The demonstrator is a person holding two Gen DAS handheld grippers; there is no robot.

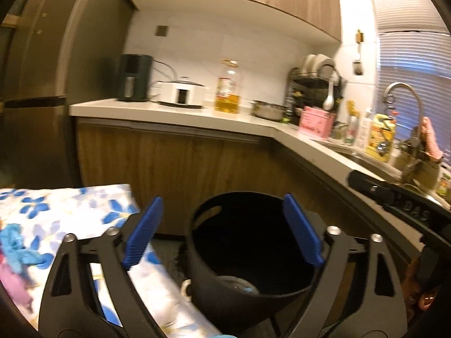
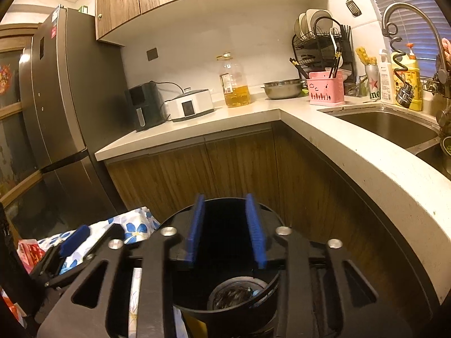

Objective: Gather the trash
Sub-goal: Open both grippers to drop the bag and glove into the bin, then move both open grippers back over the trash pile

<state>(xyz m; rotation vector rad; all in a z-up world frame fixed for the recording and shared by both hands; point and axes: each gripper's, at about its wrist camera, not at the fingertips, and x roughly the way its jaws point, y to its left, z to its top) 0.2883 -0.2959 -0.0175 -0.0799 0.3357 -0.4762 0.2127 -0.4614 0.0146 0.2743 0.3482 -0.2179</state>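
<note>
A black round trash bin stands on the floor below both grippers; it also shows in the right wrist view. A roll of tape and a blue scrap lie at its bottom. My left gripper is open and empty, its blue pads spread wide over the bin's rim. My right gripper is open and empty above the bin's mouth. A crumpled blue glove and a purple scrap lie on the floral cloth at the left.
A table with a blue-flowered cloth stands left of the bin. An L-shaped counter holds an air fryer, cooker, oil bottle, steel bowl, pink basket and dish rack. A sink is at the right, a fridge at the left.
</note>
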